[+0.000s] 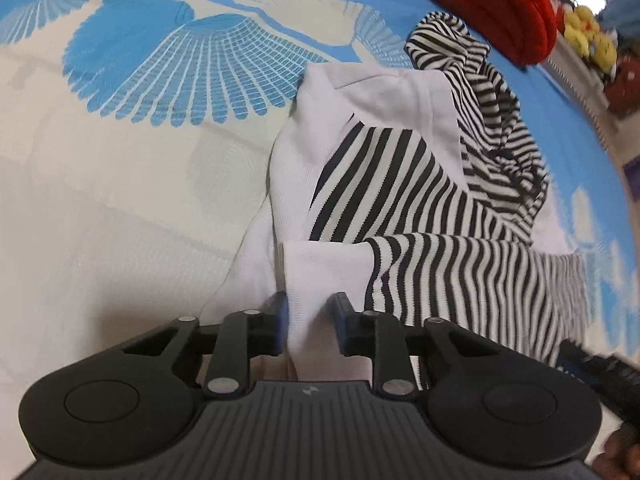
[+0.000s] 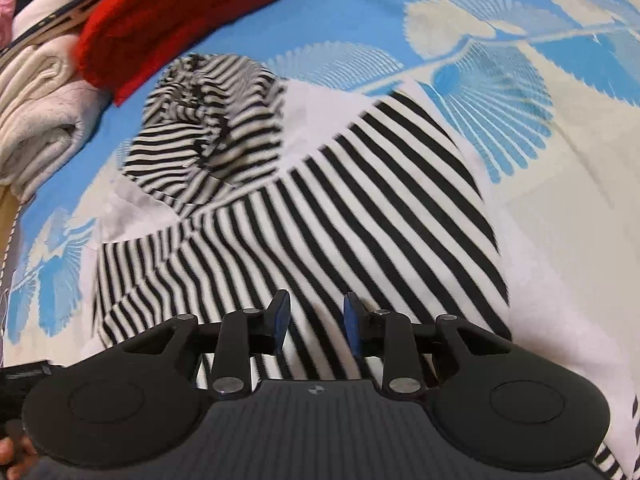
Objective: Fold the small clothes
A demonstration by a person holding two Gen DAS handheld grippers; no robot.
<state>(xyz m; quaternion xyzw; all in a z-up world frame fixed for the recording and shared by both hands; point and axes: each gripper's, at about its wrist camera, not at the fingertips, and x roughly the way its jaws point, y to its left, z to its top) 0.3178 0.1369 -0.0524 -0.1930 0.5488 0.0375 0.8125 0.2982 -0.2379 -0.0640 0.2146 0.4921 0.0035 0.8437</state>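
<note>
On the blue and cream bedsheet (image 1: pixel 120 184) lies a black-and-white striped top (image 2: pixel 320 216) with plain white parts, partly folded and rumpled, with its striped hood (image 2: pixel 212 128) bunched at the far end. Left tongs (image 1: pixel 308 326) are clenched on a white fold of the top, which stands up between the two blue pads. Right tongs (image 2: pixel 316 322) hang over the striped cloth with their pads apart and nothing pinched between them (whether the tips touch the cloth I cannot tell). Beyond the hood sits a red knitted thing (image 2: pixel 188 16). Beside it, seen from the right tongs, is a stack of pale folded clothes (image 2: pixel 36 108). Some yellow soft toys (image 1: pixel 588 36) show far off past the bed's edge.
</note>
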